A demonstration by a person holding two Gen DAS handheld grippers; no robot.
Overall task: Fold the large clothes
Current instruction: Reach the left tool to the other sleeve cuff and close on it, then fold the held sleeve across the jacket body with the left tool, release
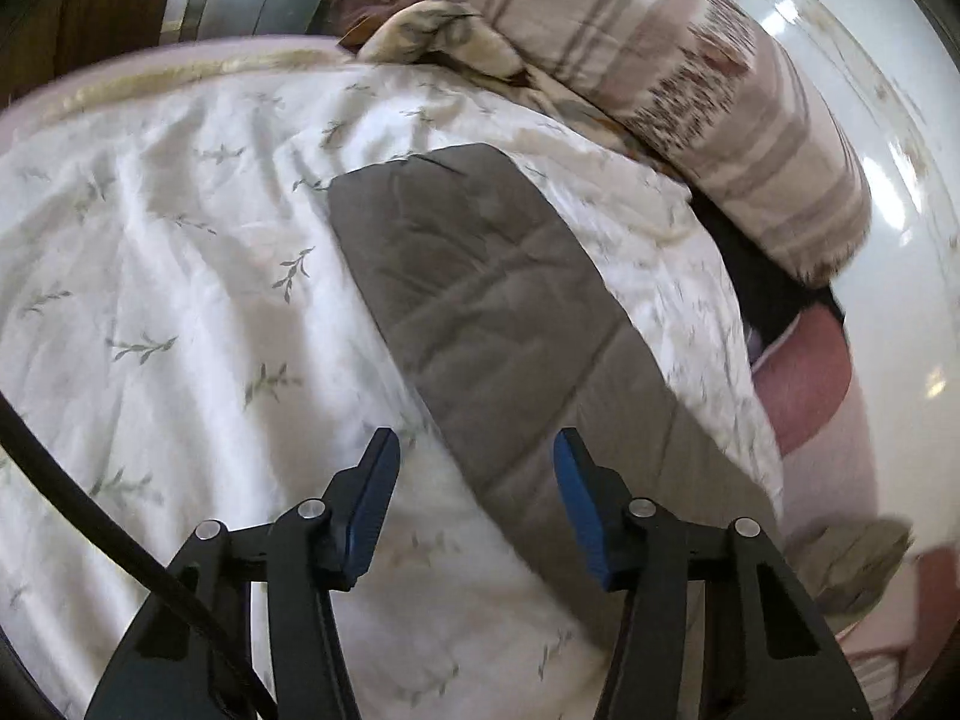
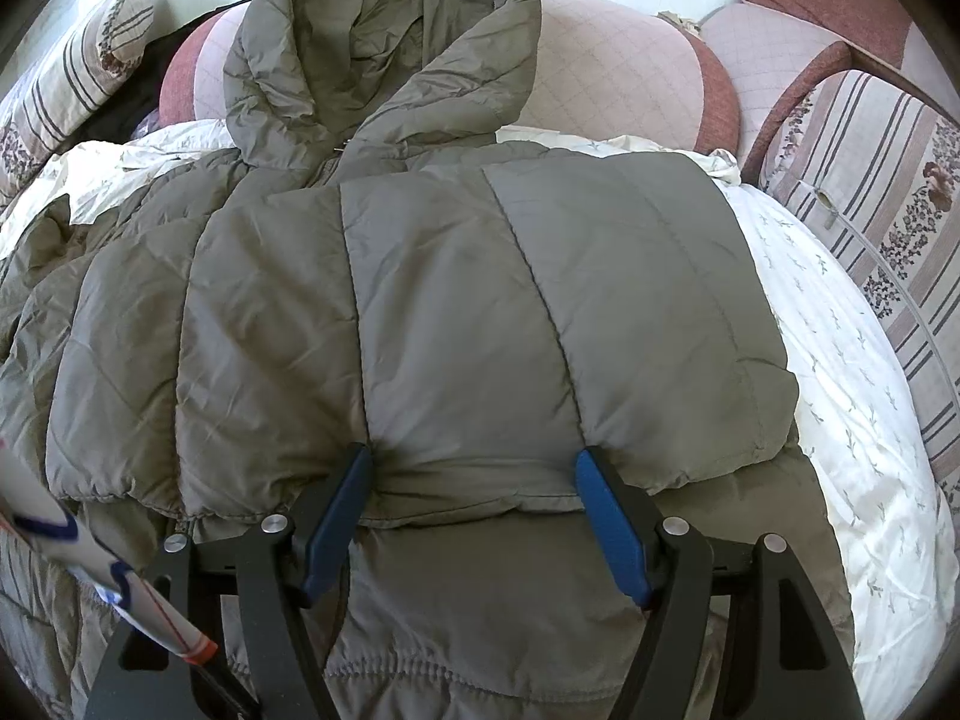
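Note:
A grey-olive quilted hooded jacket (image 2: 420, 300) lies on a white leaf-print bedsheet (image 2: 852, 396), hood toward the far side. A sleeve is folded across its body. My right gripper (image 2: 471, 468) is open, its blue pads straddling the puffy edge of the folded sleeve; the fabric bulges between them. In the left wrist view a long grey part of the jacket (image 1: 498, 324) lies across the sheet (image 1: 150, 276). My left gripper (image 1: 477, 456) is open and empty, hovering above that grey strip's near end. That view is blurred.
Striped floral pillows (image 1: 690, 90) (image 2: 870, 192) lie at the bed's sides. Pink and red padded cushions (image 2: 612, 72) stand behind the hood. A black cable (image 1: 90, 516) crosses the left view. A white paper tag (image 2: 90, 570) hangs at lower left of the right view.

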